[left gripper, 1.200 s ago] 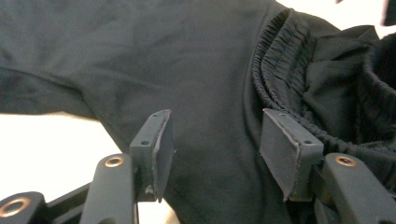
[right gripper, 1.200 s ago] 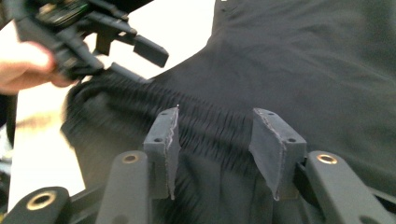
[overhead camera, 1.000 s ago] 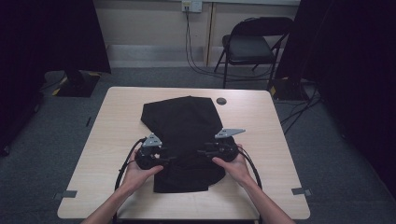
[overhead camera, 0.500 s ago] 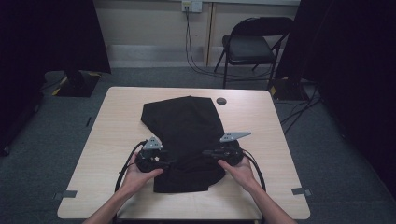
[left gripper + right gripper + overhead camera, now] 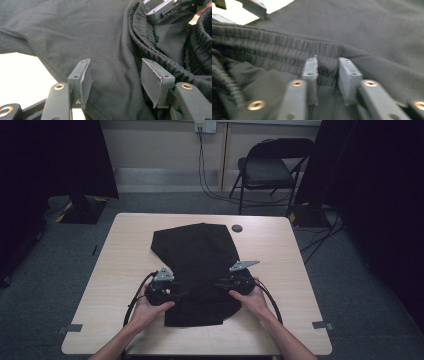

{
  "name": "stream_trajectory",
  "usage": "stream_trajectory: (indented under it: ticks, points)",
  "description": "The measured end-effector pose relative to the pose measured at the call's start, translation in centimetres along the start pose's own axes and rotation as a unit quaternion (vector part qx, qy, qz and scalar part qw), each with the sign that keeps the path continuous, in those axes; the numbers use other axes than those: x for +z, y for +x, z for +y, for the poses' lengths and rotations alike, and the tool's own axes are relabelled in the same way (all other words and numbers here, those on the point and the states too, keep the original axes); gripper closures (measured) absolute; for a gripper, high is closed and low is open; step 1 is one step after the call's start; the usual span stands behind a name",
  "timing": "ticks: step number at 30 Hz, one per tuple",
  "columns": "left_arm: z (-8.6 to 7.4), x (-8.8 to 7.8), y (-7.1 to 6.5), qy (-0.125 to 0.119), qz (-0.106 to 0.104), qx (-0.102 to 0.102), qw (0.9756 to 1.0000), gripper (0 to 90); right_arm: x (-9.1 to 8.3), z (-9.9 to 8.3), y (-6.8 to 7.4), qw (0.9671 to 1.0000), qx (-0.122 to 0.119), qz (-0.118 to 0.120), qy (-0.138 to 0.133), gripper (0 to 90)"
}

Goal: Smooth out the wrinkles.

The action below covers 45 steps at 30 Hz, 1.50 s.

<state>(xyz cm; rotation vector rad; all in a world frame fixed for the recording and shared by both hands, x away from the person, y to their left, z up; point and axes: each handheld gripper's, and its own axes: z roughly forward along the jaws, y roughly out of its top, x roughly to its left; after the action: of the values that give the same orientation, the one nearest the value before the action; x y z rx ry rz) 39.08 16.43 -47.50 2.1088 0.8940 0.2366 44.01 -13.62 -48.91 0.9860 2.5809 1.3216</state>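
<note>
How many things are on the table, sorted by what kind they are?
Black fabric garment with an elastic waistband: 1
Small round dark disc: 1
Hand-held grippers, left and right: 2
Total: 4

I count one black garment [image 5: 197,265] on one table [image 5: 120,270], with one small round dark disc [image 5: 237,228] at the table's one o'clock. I have two grippers: left gripper [image 5: 161,292] at seven o'clock, right gripper [image 5: 239,282] at five. One folding chair [image 5: 270,167] stands at twelve.
</note>
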Motion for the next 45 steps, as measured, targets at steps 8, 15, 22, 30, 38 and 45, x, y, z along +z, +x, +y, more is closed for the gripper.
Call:
stream_trajectory:
  ticks: [8, 15, 22, 30, 38, 45]
  points:
    - [0.1, -0.5, -0.2, -0.012, -0.003, 0.001, 0.9999, 40.9, -3.7, 0.4, 2.2, 0.9983, -0.018, 0.033, -0.044, 79.4]
    - [0.4, -0.7, -0.6, -0.02, -0.005, 0.005, 0.9998, 39.3, -6.9, -1.7, 4.6, 0.9971, -0.036, 0.054, -0.041, 79.9]
    - [0.5, -1.1, -2.3, -0.018, -0.029, 0.026, 0.9991, 37.7, -9.0, -3.0, 6.0, 0.9958, -0.041, 0.063, -0.052, 58.0]
    - [-0.7, -0.2, -4.3, 0.047, -0.048, 0.069, 0.9954, 37.6, -7.1, -1.8, 5.8, 0.9965, -0.028, 0.049, -0.061, 60.6]
    - [-2.1, 0.1, -3.8, 0.069, -0.052, 0.044, 0.9952, 37.2, -3.5, -4.3, 6.5, 0.9976, -0.049, 0.03, 0.04, 55.9]
    - [-1.4, -1.6, -3.9, 0.061, -0.066, 0.035, 0.9953, 46.8, -4.1, -4.8, 8.0, 0.9946, -0.073, 0.032, 0.067, 53.4]
